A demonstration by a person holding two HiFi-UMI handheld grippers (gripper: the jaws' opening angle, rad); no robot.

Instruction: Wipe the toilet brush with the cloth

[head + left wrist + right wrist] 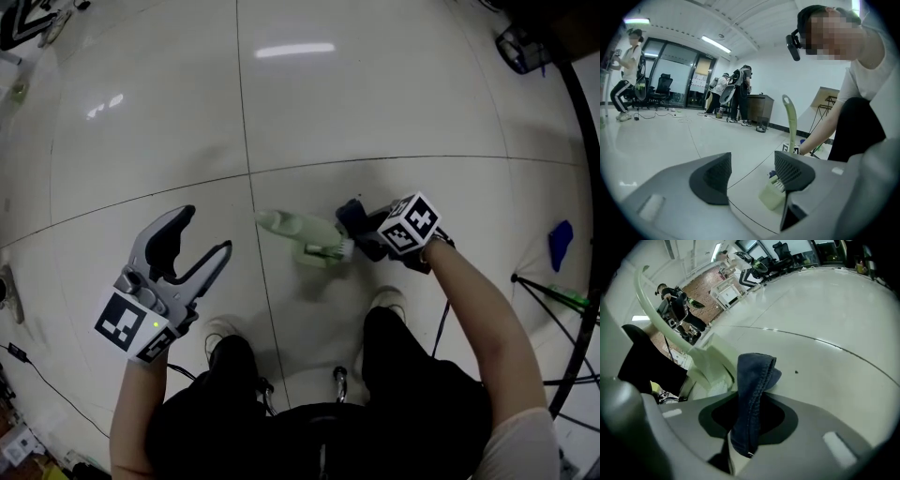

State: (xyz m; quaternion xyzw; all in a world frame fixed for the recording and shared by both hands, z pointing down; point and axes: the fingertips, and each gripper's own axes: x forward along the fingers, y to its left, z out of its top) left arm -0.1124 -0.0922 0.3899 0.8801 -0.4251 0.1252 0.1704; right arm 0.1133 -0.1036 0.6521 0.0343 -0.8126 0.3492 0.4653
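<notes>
A pale green toilet brush [298,228] stands in its holder [325,253] on the white tiled floor, just ahead of the person's feet. My right gripper [367,230] is shut on a dark blue cloth [351,217], which touches the brush at the holder's right side. In the right gripper view the cloth [753,394] hangs clamped between the jaws of the right gripper [750,416], with the brush handle [656,317] curving up at the left. My left gripper [202,239] hovers open and empty to the left of the brush. In its own view, the left gripper [752,171] frames the holder [772,194] and handle [791,122].
A blue object [561,242] and thin stand legs [553,292] lie at the right. A cable [37,375] runs at the lower left. The person's shoes [231,354] are close behind the brush. Several people and a bin [762,124] stand far across the room.
</notes>
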